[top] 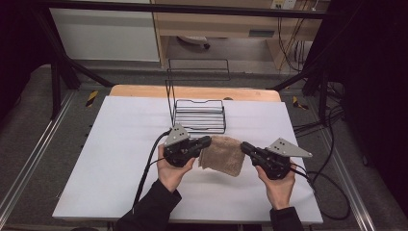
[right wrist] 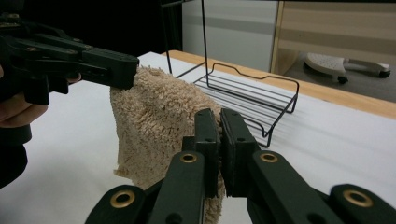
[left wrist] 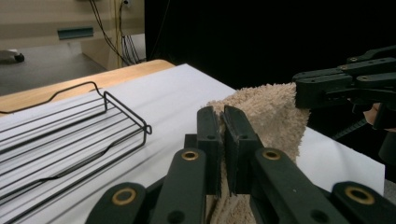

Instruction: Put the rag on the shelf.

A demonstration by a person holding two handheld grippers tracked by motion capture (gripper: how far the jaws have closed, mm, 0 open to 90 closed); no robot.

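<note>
Between the hands, each tool (top: 208, 140) (top: 244, 146) pinches an opposite towel (top: 222, 154) edge, near the wire rack (top: 199, 115).

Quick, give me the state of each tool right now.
Left tool: closed on one edge of the beige towel.
Right tool: closed on the opposite edge of the towel.

One tan towel (top: 222, 154) lies at the centre of the high view. One black wire rack (top: 199, 114) sits just above it, in the upper middle of the frame. Two grippers show: the left gripper (top: 208, 140) left of centre and the right gripper (top: 243, 146) right of centre. Two hands come in from the bottom edge, and one white table (top: 115, 159) spans the middle of the frame.
</note>
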